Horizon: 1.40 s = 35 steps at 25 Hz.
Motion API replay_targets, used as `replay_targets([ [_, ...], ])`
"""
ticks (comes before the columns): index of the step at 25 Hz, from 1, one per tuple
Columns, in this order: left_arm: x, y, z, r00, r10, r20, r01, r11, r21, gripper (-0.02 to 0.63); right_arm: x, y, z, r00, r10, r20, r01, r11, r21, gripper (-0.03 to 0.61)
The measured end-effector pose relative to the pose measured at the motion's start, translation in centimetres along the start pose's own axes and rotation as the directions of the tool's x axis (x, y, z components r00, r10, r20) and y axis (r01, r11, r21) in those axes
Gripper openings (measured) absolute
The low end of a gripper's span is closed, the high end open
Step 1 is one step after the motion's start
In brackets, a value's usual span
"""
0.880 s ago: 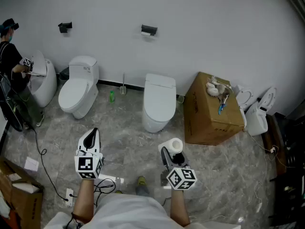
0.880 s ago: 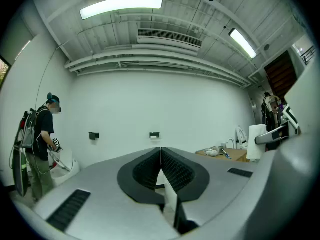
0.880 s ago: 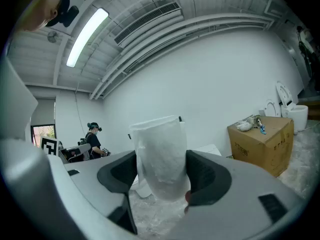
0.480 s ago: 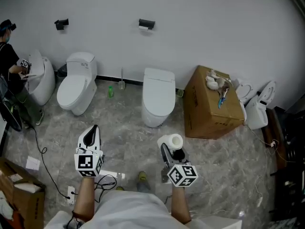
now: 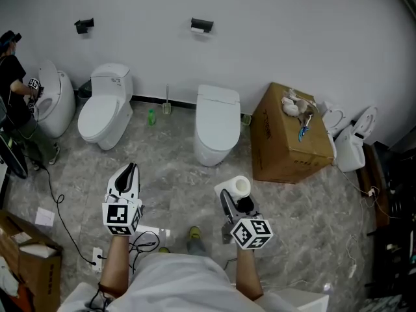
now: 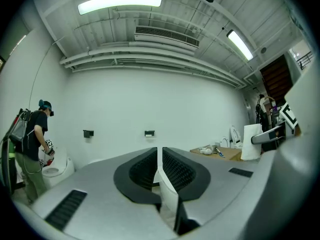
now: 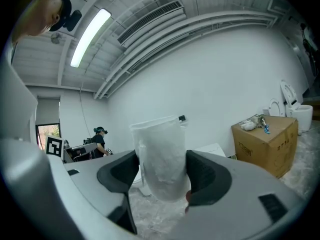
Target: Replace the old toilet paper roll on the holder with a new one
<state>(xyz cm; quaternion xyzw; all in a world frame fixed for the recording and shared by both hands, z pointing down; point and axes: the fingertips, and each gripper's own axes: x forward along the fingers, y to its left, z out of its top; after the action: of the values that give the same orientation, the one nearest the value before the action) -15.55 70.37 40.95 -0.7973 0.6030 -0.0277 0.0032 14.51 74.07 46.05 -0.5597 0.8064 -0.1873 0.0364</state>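
The right hand-held gripper [image 5: 234, 197] clamps a new toilet paper roll [image 7: 160, 154]. The left hand-held gripper [image 6: 159, 166] is closed and empty. The wall holder [image 5: 202, 25] is far ahead.

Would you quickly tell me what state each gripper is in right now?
Left gripper: closed, nothing between its jaws.
Right gripper: closed on a toilet paper roll.

new roll [image 7: 161, 151]: white, upright, clamped in right claw [image 5: 234, 194] | holder [image 5: 202, 25]: black, wall-mounted (well apart from roll)

Holder [image 5: 202, 25] on wall [image 5: 292, 31] behind toilet [image 5: 216, 123], box [image 5: 286, 135] right.
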Motion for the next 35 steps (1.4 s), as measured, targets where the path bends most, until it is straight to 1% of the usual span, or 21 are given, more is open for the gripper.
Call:
replay_targets([
  [3, -0.3, 0.3, -0.1, 1.000, -0.017, -0.007, 0.017, 1.000, -0.014, 0.033, -0.2, 0.4, -0.2, 1.000, -0.012, -0.002, 0.012, 1.000, 0.002, 0.302],
  [5, -0.5, 0.5, 0.0, 1.000, -0.025, -0.007, 0.024, 1.000, -0.014, 0.068, -0.3, 0.9, -0.3, 1.000, -0.011, -0.005, 0.011, 1.000, -0.001, 0.302],
  [6, -0.6, 0.6, 0.1, 1.000, -0.026, -0.006, 0.026, 1.000, -0.014, 0.075, -0.3, 1.1, -0.4, 1.000, -0.009, -0.007, 0.009, 1.000, -0.004, 0.302],
  [12, -1.6, 1.7, -0.2, 0.999, -0.051, -0.013, 0.051, 0.999, -0.014, 0.101, -0.8, 2.7, -1.4, 1.000, -0.017, -0.012, 0.017, 1.000, -0.010, 0.296],
  [15, -2.2, 2.5, -0.5, 0.998, -0.059, -0.018, 0.058, 0.998, -0.023, 0.118, -0.8, 3.6, -1.9, 1.000, -0.018, -0.003, 0.018, 1.000, 0.016, 0.288],
  [17, -2.5, 2.9, -0.6, 0.998, -0.065, -0.020, 0.064, 0.997, -0.036, 0.118, -0.5, 4.3, -2.0, 1.000, -0.005, 0.025, 0.003, 0.998, 0.068, 0.285],
  [19, -2.9, 2.8, -0.6, 0.997, -0.074, -0.017, 0.074, 0.997, -0.031, 0.118, -0.3, 4.9, -1.9, 0.999, 0.010, 0.045, -0.015, 0.995, 0.099, 0.284],
  [23, -3.7, 3.5, 0.0, 0.998, -0.068, -0.004, 0.068, 0.998, -0.016, 0.118, -0.2, 5.5, -1.2, 0.997, 0.016, 0.074, -0.023, 0.995, 0.093, 0.282],
  [27, -4.4, 4.4, -0.4, 0.998, -0.060, -0.005, 0.059, 0.998, -0.025, 0.118, -0.4, 6.1, -1.0, 0.995, 0.020, 0.096, -0.029, 0.995, 0.095, 0.281],
  [31, -3.9, 4.3, -0.8, 0.997, -0.071, -0.013, 0.071, 0.997, -0.027, 0.118, -0.3, 5.9, -0.7, 0.994, 0.014, 0.106, -0.026, 0.994, 0.108, 0.281],
  [35, -2.8, 3.9, -1.3, 0.997, -0.080, -0.023, 0.079, 0.996, -0.032, 0.118, -0.1, 4.8, -0.6, 0.994, -0.003, 0.109, -0.011, 0.991, 0.132, 0.279],
])
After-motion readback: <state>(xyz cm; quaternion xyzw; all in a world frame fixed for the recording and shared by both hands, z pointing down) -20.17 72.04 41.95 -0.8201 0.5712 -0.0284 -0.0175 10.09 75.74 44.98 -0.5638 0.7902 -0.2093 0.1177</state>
